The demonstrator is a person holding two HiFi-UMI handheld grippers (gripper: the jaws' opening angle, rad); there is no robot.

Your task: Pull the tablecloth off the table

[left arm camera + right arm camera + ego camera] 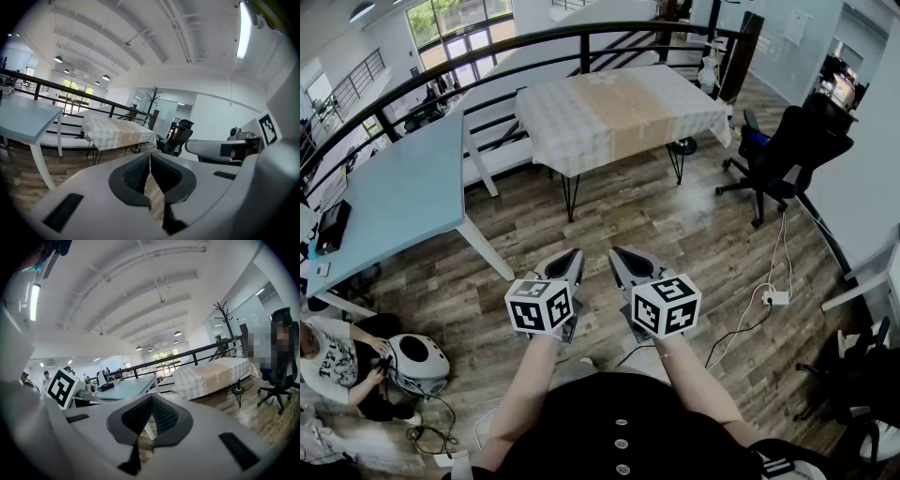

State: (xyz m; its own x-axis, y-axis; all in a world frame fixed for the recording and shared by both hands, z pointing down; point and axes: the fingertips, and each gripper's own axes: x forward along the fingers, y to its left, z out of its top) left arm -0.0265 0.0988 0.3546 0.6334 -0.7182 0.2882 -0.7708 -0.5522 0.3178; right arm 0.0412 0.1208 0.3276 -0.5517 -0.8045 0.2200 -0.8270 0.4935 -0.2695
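The tablecloth (623, 112), pale checked with a tan band down its middle, is spread over the table (571, 195) and hangs down every visible side. Only the thin black legs are left uncovered.

The left gripper (570, 258) and the right gripper (621, 255) are held side by side over the wooden floor (675, 225), well apart from the table on its near side. Both are pointed towards the table and tipped slightly downward, and the cloth is touched by neither.

In the left gripper view the jaws are seen pressed together at their tips with nothing between them. The table is framed above them, a little to the left. In the right gripper view the jaws are likewise clenched on nothing, and the table is seen beyond them to the right.

In the head view a light blue desk (403, 187) is placed left of the table. A black railing (581, 37) is run behind the table, and a black office chair (787, 155) is parked to its right. A seated person (328, 361) is seen far from the table, at the near left.
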